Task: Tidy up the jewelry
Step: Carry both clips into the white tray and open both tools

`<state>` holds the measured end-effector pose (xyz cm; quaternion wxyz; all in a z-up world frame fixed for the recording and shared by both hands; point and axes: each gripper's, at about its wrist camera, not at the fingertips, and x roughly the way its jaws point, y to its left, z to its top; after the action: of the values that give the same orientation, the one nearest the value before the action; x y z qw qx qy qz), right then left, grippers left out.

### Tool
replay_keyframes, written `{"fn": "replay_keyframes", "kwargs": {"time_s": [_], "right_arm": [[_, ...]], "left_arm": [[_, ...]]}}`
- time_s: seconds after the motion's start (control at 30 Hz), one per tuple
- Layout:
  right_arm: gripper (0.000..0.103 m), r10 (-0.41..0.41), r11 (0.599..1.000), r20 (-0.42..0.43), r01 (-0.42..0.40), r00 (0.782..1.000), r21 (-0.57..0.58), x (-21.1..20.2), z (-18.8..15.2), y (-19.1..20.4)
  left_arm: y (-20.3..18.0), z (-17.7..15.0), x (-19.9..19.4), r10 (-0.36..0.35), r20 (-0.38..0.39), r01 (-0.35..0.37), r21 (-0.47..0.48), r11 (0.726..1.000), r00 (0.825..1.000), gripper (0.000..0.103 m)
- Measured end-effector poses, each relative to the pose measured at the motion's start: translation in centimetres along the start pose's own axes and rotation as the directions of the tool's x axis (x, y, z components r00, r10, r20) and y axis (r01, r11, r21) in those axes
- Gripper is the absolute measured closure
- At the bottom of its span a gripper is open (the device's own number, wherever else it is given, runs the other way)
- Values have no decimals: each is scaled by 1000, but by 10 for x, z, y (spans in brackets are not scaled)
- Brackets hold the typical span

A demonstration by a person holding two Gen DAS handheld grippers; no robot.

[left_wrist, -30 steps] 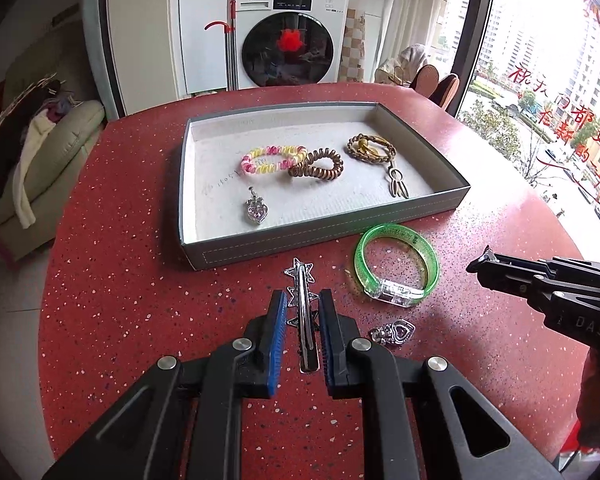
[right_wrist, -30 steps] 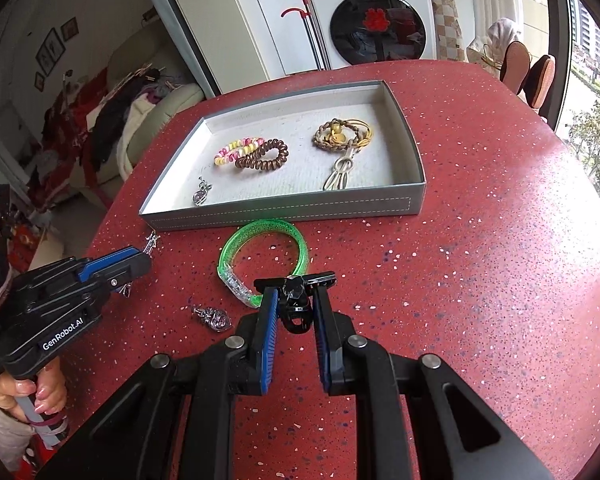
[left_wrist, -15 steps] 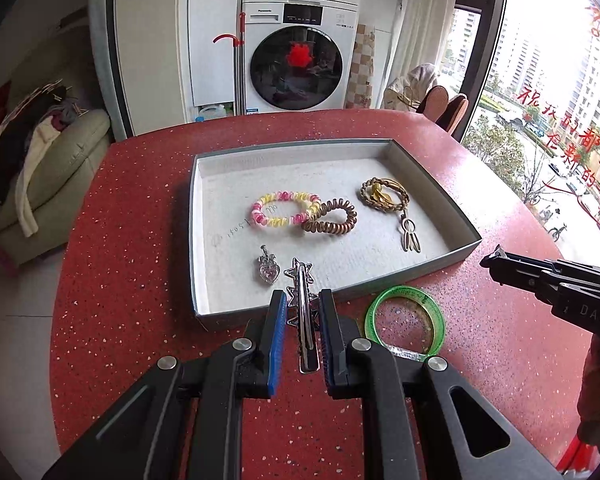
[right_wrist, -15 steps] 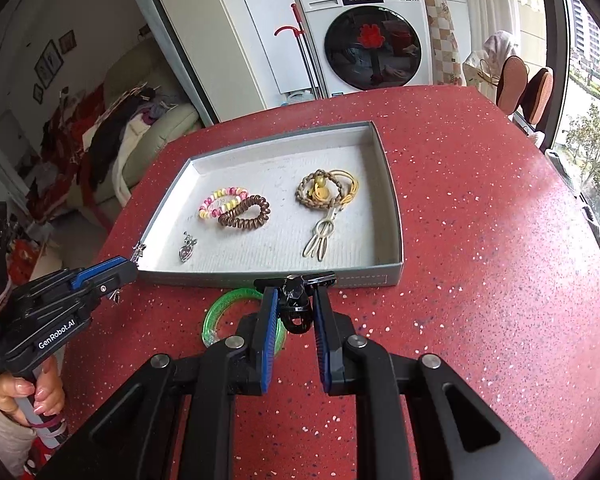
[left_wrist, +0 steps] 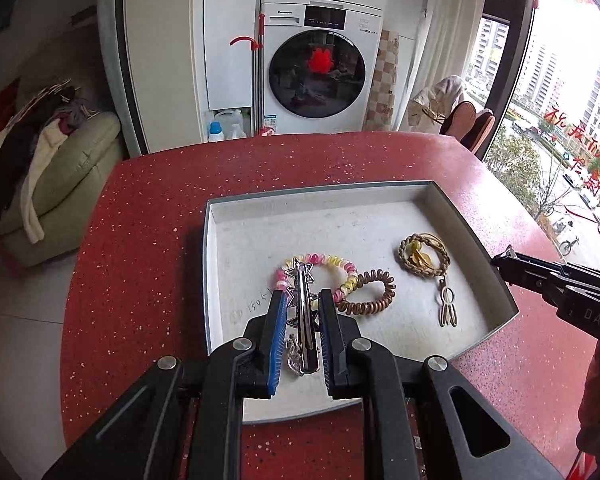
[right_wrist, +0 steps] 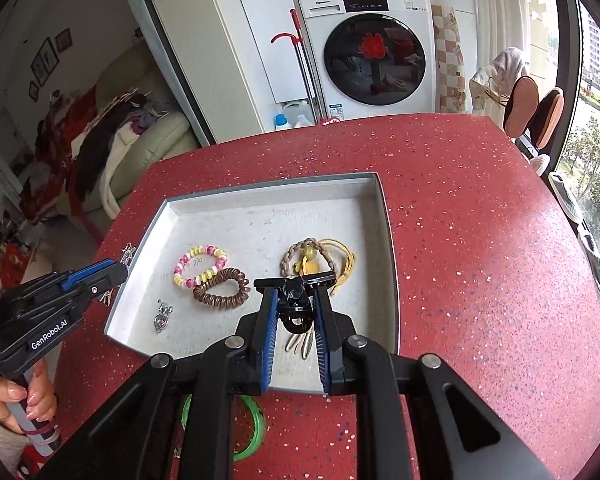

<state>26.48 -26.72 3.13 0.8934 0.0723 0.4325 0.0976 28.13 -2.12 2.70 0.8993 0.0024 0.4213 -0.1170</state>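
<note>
Above the grey tray (left_wrist: 476,236) on the speckled red table (left_wrist: 148,216), the left gripper (left_wrist: 302,312) clamps a shiny metal hair clip (left_wrist: 302,300) with star shapes – the right gripper (right_wrist: 296,312) clamps a glossy black claw clip (right_wrist: 296,300) – over the coiled bands inside.

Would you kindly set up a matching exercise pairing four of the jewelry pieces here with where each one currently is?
Things:
1. silver star hair clip
2. black claw clip
3. green bangle
4. brown spiral hair tie

Places:
A. lying in the tray
B. on the red table, outside the tray
C. held in the left gripper
D. held in the right gripper

Pairs: 1-C, 2-D, 3-B, 4-A
</note>
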Motion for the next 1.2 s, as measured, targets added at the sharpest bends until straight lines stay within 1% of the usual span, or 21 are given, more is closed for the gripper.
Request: {"fn": "replay_keyframes", "kwargs": {"time_s": [0.23,0.33,0.4,0.53,0.7,0.9,1.2], "right_arm": [[84,-6,1000,-21,6,1000,24,30,19,-10],[84,1,998,-31,0,1000,56,42,24,-17],[84,-2,998,-40,5,999,68,49,25,-21],[84,-11,997,-55,15,998,75,61,22,-24],[84,-33,998,-75,37,997,58,76,16,-22],[84,-53,997,-79,57,995,49,83,8,-21],[83,-67,997,-76,69,995,26,82,4,-16]], "left_arm": [[6,21,25,28,-5,-28,-44,999,1000,68],[8,29,36,56,3,-55,-52,997,998,68],[9,32,47,71,-7,-71,-47,996,997,68],[6,27,68,91,-37,-92,-27,995,995,68],[1,17,83,103,-58,-104,2,995,993,68],[-4,10,91,120,-68,-118,32,992,990,68],[-5,6,94,143,-74,-140,44,989,987,68]]}}
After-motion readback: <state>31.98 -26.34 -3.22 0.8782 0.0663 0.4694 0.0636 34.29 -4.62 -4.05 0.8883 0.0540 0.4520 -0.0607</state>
